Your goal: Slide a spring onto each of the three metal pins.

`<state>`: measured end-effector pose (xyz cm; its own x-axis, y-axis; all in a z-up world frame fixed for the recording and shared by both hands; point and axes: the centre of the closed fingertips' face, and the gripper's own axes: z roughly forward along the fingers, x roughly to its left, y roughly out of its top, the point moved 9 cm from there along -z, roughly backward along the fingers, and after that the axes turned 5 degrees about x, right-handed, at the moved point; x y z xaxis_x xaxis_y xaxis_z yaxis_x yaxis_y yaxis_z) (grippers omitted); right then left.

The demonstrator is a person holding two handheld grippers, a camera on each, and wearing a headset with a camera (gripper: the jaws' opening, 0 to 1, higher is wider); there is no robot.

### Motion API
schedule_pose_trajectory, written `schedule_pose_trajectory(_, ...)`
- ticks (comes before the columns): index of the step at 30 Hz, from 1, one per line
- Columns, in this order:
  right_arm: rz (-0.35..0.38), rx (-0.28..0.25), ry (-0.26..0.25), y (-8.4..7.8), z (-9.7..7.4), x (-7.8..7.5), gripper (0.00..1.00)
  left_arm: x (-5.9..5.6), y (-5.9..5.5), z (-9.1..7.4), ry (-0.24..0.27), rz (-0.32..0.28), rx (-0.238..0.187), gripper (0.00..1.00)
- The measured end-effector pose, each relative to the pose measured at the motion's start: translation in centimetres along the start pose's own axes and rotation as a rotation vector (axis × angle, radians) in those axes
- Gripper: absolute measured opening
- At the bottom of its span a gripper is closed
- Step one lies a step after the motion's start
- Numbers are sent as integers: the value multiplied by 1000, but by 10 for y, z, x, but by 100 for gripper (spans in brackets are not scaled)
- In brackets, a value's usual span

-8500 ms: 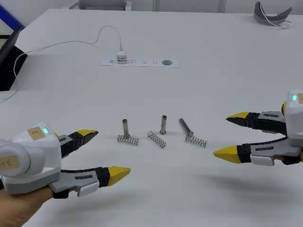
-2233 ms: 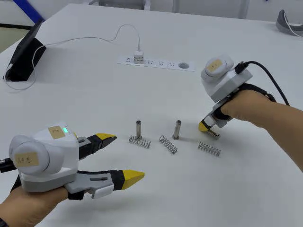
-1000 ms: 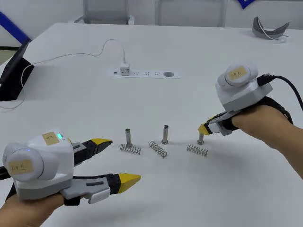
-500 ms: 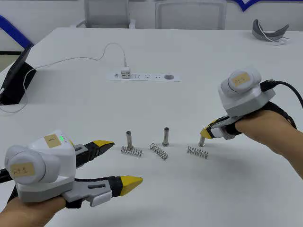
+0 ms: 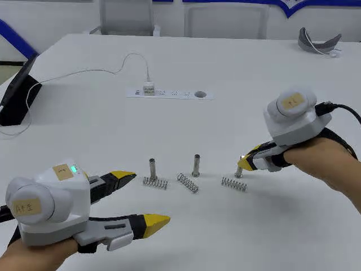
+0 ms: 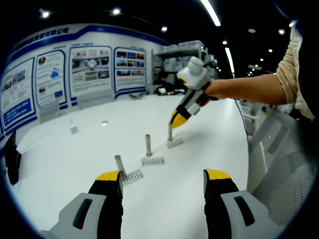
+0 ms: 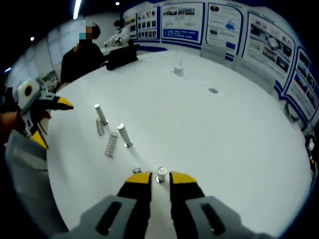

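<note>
Springs point(image 5: 188, 182) lie flat on the counter point(image 5: 254, 237), one just beside each of the three upright pins point(image 5: 196, 165), none threaded yet. Your right hand-held gripper point(image 5: 243, 164) stands narrow around the right pin point(image 5: 239, 171); whether it pinches, I cannot tell. Your left hand-held gripper point(image 5: 148, 197) hangs wide and empty. Keep that pin plumb, then take the right spring point(image 5: 233, 184) by one end and line its bore over the tip.
</note>
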<state>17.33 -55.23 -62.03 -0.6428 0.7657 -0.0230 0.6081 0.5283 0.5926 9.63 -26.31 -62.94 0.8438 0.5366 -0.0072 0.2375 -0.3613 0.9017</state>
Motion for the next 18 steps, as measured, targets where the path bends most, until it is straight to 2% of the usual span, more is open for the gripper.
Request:
schedule_pose_trajectory(7, -15, -16, 21, -6, -7, 3, 15, 0, 1, 3, -16, 6, 1, 67)
schedule_pose_trajectory(18, -90, 16, 108, -21, 3, 12, 15, 2, 3, 8, -37, 18, 11, 66)
